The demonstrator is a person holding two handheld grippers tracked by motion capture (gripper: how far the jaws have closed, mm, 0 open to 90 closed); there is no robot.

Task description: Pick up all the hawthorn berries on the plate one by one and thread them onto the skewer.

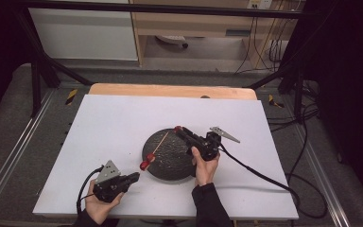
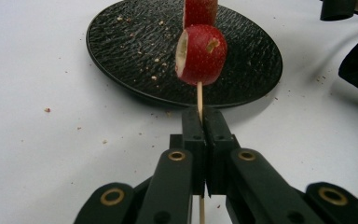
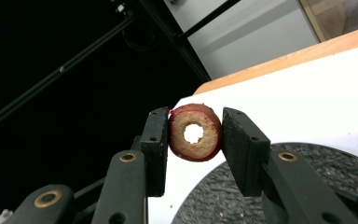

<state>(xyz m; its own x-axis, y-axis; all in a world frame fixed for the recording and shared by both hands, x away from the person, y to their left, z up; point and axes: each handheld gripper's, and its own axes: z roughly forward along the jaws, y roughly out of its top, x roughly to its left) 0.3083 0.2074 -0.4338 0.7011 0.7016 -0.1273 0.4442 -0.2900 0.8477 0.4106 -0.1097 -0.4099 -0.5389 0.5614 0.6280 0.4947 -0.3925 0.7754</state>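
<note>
Gripping skewer (image 2: 199, 95): left gripper (image 1: 133, 177), low over worktop (image 1: 104, 123), pointing at plate (image 1: 168, 168) | right gripper (image 3: 195, 135): raised, clamped on fruit ring (image 3: 195, 132).

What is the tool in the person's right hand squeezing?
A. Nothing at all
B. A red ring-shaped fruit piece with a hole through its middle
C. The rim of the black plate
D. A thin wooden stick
B: in the right gripper view, the right tool has its jaws pressed on both sides of the red ring-shaped fruit piece, raised above the black plate.
</note>
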